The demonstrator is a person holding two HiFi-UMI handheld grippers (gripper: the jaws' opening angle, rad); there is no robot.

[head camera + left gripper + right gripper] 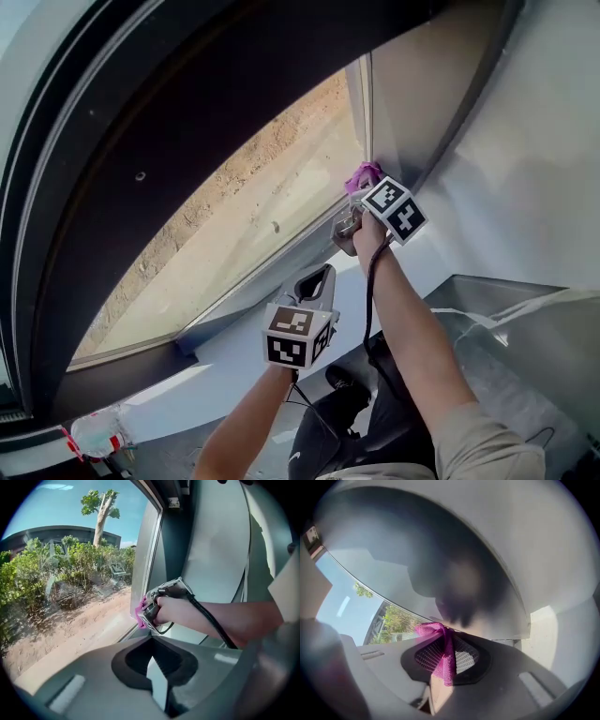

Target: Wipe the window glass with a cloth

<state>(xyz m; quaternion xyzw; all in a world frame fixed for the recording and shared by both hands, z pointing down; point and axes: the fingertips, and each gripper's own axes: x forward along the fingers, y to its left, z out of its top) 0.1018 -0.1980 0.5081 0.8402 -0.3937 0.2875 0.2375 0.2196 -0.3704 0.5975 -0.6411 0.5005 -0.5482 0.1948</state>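
Right claw (356, 194) is clamped on the cloth (365, 173). In the right gripper view the magenta cloth (440, 651) is pinched between the jaws, with a wad sticking out past the tips.

Cloth is pressed against the glass (253, 216) at its right edge, right at the frame (364, 103) and a little above the lower corner. The left gripper view shows the same: cloth (140, 613) is touching the pane (70, 597) beside the vertical frame, with the right claw (146, 613) behind it and the right hand (166, 611) wrapped around the grip.

A black cable (372, 281) runs from the right claw down along the forearm.

Left claw (321, 279) is lower and nearer the person, in front of the sill (234, 309), tips aimed up toward the right claw but well short of it. It touches neither glass nor cloth. In its own view the jaws are together with nothing between them.

Outside the glass are sandy ground, bushes (56, 559) and a tree (101, 510).
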